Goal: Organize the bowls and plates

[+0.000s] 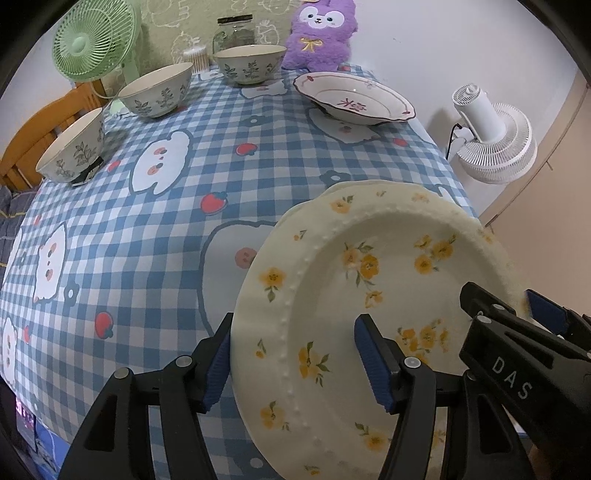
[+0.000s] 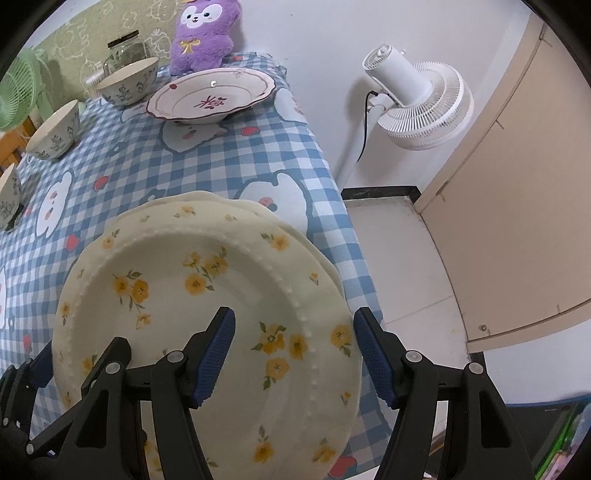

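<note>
A cream plate with yellow flowers (image 1: 369, 295) lies on top of another cream plate (image 1: 343, 188) near the table's right edge; it also shows in the right wrist view (image 2: 207, 295). My left gripper (image 1: 295, 354) straddles its left rim, jaws open, one finger outside, one over the well. My right gripper (image 2: 295, 354) straddles its right rim, jaws open. The right gripper shows in the left wrist view (image 1: 517, 310). A pink-rimmed plate (image 1: 354, 98) sits at the far right. Three leaf-patterned bowls (image 1: 159, 90) (image 1: 251, 62) (image 1: 72, 147) stand along the far left.
Blue checked tablecloth (image 1: 166, 240) covers the table. A purple plush toy (image 1: 321, 33), a glass jar (image 1: 234, 31) and a green fan (image 1: 94, 40) stand at the back. A white fan (image 2: 417, 96) stands on the floor right of the table edge.
</note>
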Demonstrator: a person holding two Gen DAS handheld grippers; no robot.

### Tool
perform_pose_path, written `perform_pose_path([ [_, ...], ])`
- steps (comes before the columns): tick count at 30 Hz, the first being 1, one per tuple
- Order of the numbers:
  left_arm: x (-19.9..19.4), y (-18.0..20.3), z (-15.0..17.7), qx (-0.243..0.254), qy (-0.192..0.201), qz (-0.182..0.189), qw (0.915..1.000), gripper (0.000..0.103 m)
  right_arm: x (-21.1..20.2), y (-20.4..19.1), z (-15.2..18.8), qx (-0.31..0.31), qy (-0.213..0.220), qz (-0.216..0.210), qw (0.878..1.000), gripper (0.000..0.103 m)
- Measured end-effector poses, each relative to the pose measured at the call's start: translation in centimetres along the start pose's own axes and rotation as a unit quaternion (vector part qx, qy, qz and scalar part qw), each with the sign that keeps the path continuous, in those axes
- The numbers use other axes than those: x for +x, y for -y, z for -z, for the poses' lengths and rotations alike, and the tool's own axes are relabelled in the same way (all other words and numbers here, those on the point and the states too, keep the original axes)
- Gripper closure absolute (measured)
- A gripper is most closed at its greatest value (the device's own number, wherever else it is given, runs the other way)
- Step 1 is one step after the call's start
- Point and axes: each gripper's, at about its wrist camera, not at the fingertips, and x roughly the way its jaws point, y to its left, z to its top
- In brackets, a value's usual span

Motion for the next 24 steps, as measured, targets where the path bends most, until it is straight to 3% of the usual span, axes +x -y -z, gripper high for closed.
perform_pose_path([
  [7, 0.2, 0.4, 0.0, -0.002, 0.001, -0.016, 0.9999, 0.037, 0.1, 0.0, 0.0, -0.005, 0.007, 0.002, 1.000, 0.034],
  [15, 0.5, 0.9, -0.1, 0.000, -0.002, -0.023, 0.9997, 0.026, 0.9, -0.3, -0.6, -0.017, 0.006, 0.013, 1.000, 0.033],
  [24, 1.2, 1.9, -0.5, 0.004, -0.012, -0.034, 0.9993, 0.013, 1.6, 0.6, -1.1, -0.004, 0.001, -0.003, 1.000, 0.032],
])
